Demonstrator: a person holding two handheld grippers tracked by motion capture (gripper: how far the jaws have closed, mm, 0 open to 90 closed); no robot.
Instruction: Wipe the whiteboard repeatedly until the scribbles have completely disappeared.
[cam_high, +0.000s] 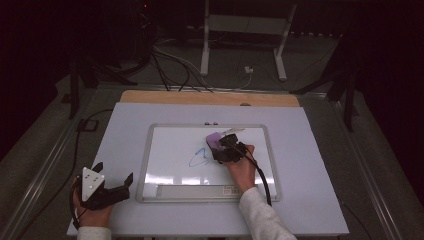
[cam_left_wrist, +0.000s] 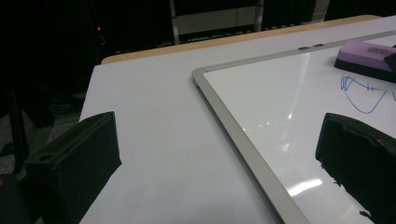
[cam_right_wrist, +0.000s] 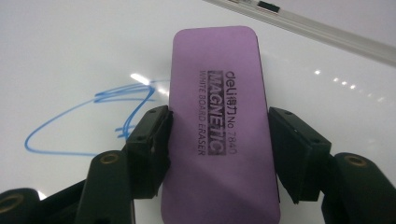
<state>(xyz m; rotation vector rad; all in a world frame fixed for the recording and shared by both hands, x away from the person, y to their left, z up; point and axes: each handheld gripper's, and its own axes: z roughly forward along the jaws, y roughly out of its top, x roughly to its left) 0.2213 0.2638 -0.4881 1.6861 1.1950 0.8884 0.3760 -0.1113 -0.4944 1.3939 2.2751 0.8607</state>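
1. The right hand-held gripper (cam_high: 223, 148), right of centre in the high view, pinches the purple eraser (cam_right_wrist: 219, 126) across its width; in the right gripper view both black jaws press against its long sides, about halfway along; the left hand-held gripper (cam_high: 114, 179) rests at the lower left of the high view, jaws spread wide with nothing between them.
2. The surface (cam_high: 125, 130) is a pale sheet running to the lower edge of the frame, with a wooden strip along its far side.
3. The whiteboard (cam_high: 170, 145) lies flat in the middle of it, framed in grey metal; its pen tray sits along the lower edge in the high view.
4. The eraser stands on the board at upper right of its white field, just right of the scribble; its felt side faces down, and its printed top faces the camera in the right gripper view.
5. The blue scribble (cam_high: 198, 156), a loop with a few cross-strokes, sits near the board's centre; in the right gripper view its right end runs up to the eraser's left edge.
6. To wipe well, I judge the eraser should stay flat with even downward pressure; sweep it leftwards over the whole loop in overlapping passes; hold the grip firm so it does not twist; the free gripper could steady the frame if the board slides.
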